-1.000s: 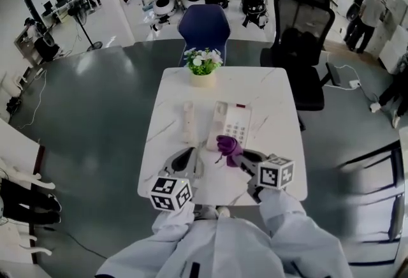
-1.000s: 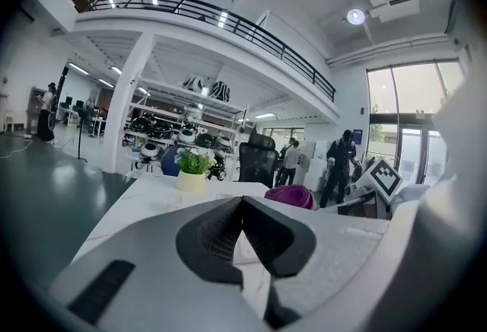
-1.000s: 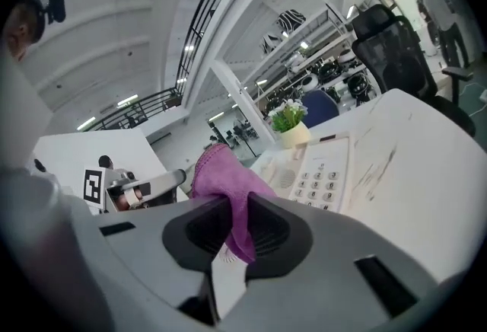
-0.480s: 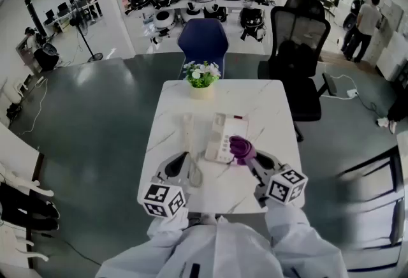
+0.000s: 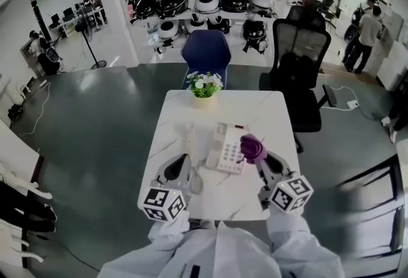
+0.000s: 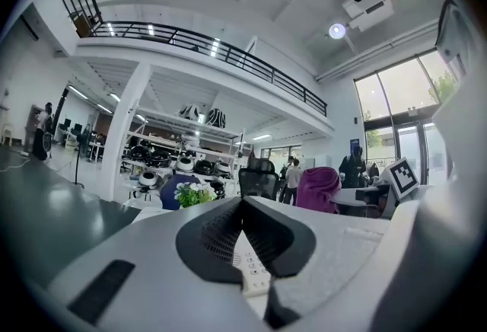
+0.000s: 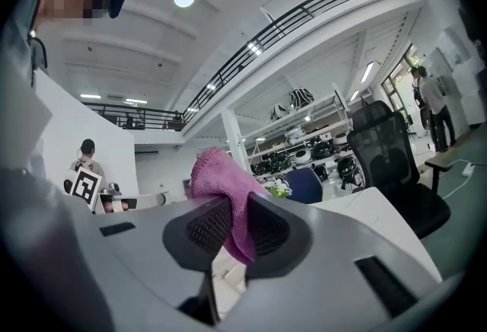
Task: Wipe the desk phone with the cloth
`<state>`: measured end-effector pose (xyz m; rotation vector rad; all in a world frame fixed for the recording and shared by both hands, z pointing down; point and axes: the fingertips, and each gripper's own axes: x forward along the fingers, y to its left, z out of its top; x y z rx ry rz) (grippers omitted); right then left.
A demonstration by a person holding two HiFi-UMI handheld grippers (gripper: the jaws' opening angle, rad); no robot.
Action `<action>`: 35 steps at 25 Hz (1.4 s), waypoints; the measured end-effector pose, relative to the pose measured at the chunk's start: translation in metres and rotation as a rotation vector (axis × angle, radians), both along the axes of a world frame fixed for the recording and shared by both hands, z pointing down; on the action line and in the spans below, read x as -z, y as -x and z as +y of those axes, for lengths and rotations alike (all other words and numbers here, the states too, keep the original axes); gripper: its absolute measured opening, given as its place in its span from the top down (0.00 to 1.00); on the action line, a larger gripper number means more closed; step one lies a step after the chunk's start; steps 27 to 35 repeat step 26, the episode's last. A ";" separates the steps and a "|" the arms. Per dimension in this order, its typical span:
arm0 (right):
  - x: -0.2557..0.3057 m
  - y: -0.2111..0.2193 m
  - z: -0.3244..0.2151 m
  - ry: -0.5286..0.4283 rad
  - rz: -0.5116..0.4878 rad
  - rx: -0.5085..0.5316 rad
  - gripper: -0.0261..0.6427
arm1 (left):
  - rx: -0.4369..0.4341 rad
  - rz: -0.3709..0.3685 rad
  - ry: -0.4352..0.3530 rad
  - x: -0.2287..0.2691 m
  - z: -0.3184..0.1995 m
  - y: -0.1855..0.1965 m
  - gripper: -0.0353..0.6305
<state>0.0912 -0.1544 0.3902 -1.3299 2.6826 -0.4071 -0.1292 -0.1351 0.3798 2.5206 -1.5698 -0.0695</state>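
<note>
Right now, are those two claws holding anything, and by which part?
The right gripper pinches the purple cloth by its bunched lower part. The left gripper, jaws together, holds nothing.

No text, brand or number can be read anywhere: the desk phone [image 5: 227, 148] key labels are too small to make out, and the left gripper [image 5: 181, 166] and right gripper [image 5: 258, 157] show only black-and-white square marker patterns.

White sleeves [image 5: 167, 232] meet the grey left claw [image 5: 182, 162] and right claw [image 5: 261, 158], each with black ribbed pads [image 6: 221, 235] and a black-and-white marker cube [image 5: 163, 204].
</note>
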 end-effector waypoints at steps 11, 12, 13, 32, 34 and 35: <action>0.007 -0.014 -0.002 -0.048 0.034 -0.060 0.91 | 0.008 -0.008 -0.019 0.007 0.000 0.002 0.95; 0.008 -0.014 -0.002 -0.050 0.034 -0.064 0.91 | 0.010 -0.008 -0.021 0.008 0.000 0.003 0.95; 0.009 -0.015 -0.002 -0.053 0.034 -0.067 0.91 | 0.012 -0.009 -0.022 0.009 0.000 0.004 0.95; 0.014 -0.018 -0.002 -0.077 0.036 -0.108 0.91 | 0.031 -0.010 -0.029 0.013 0.004 0.015 0.95; 0.014 -0.018 -0.002 -0.077 0.036 -0.108 0.91 | 0.031 -0.010 -0.029 0.013 0.004 0.015 0.95; 0.014 -0.018 -0.002 -0.077 0.036 -0.108 0.91 | 0.031 -0.010 -0.029 0.013 0.004 0.015 0.95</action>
